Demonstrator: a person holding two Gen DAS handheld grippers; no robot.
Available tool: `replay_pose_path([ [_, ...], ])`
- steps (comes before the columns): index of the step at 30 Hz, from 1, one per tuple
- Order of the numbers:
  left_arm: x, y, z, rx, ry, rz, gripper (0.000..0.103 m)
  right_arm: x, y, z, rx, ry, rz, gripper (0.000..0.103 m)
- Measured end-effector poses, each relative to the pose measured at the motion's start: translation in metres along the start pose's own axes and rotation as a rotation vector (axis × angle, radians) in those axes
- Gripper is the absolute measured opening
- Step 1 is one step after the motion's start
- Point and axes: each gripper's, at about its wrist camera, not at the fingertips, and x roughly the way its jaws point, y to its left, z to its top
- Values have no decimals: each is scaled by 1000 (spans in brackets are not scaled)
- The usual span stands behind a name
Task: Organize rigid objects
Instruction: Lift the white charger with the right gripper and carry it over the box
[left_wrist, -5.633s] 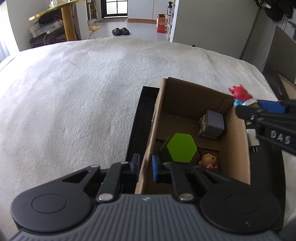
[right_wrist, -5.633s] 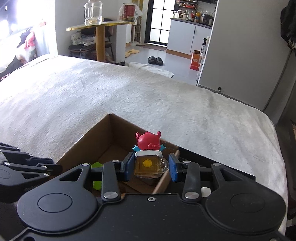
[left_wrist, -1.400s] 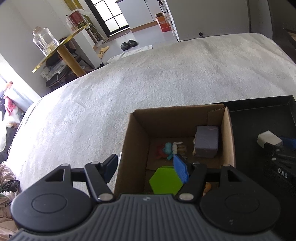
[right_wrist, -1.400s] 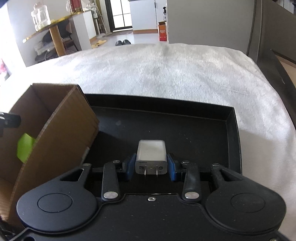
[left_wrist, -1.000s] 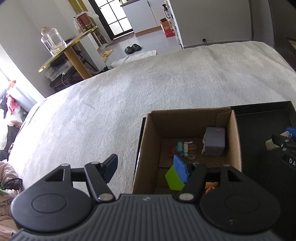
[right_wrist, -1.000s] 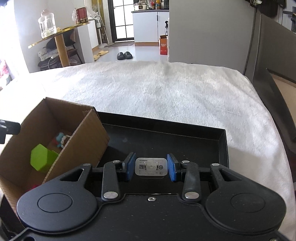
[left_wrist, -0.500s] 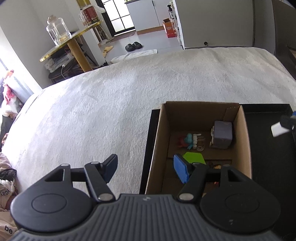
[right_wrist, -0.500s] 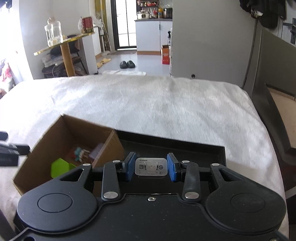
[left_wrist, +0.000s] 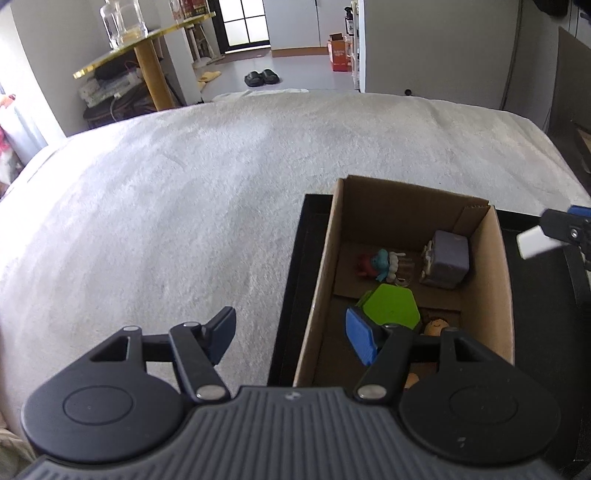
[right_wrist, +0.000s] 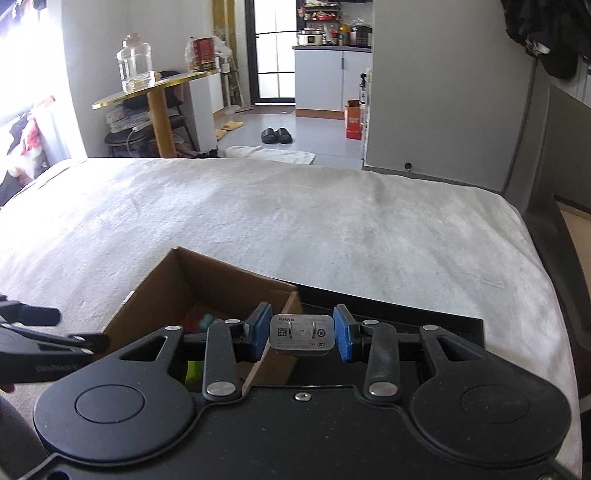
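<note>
My right gripper (right_wrist: 302, 338) is shut on a white phone charger (right_wrist: 302, 335), prongs facing me, held above the right wall of the cardboard box (right_wrist: 221, 282). The charger also shows in the left wrist view (left_wrist: 533, 242), right of the box (left_wrist: 504, 280). Inside the box lie a green hexagon block (left_wrist: 391, 308), a grey cube (left_wrist: 448, 256), a red and blue figure (left_wrist: 378, 261) and a small orange figure (left_wrist: 436, 326). My left gripper (left_wrist: 291, 339) is open and empty, straddling the box's left wall.
The box stands on a black tray (left_wrist: 308, 258), which also shows in the right wrist view (right_wrist: 424, 317), on a white fuzzy bed cover (left_wrist: 166, 221). A dark chair (right_wrist: 565, 177) stands at the right edge.
My right gripper has lifted the charger off the tray and carried it left to the box's right wall. My left gripper has stayed open at the box's left wall.
</note>
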Motion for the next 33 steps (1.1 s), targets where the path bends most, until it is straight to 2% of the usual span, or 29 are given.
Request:
replay_pose_path([
  [4, 7, 4, -4, -13, 1, -44, 60, 1, 17, 4, -28, -13, 14, 36],
  [12, 18, 7, -10, -24, 19, -115, 32, 17, 45, 6, -75, 27, 14, 36],
  [17, 25, 10, -12, -35, 24, -135, 10, 25, 56, 4, -93, 51, -3, 36],
  [33, 28, 22, -14, -76, 22, -192, 10, 51, 81, -5, -206, 129, -82, 37],
])
